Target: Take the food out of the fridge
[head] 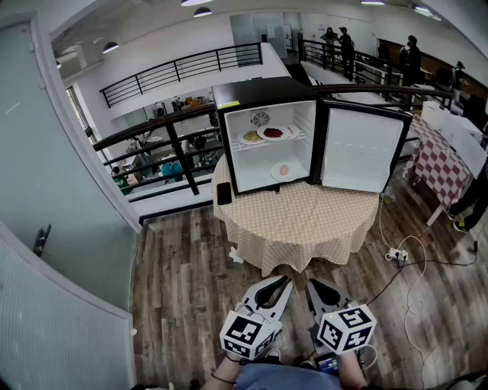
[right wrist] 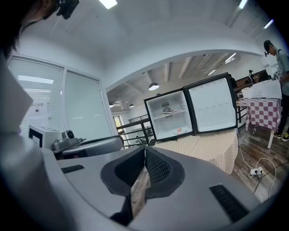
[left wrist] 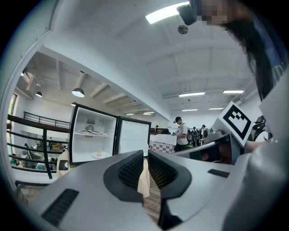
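Wooden floor (head: 183, 266) — power strip (head: 397, 255) and cable (head: 415, 301) beside table (head: 305, 217) bearing fridge (head: 263, 93).

The left gripper (head: 280, 283) and right gripper (head: 313, 284) have grey shells and black ribbed pads (left wrist: 132, 170). Behind the pads, each bears a white cube (head: 250, 335) with black square markers.

Wood-plank floor (head: 191, 259), round cloth-covered table (head: 305, 221), black railing (head: 156, 126), white walls (head: 152, 57), ceiling lamps (head: 202, 11).

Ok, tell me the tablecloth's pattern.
The tablecloth has fine beige-and-white checks, clearest in the head view.
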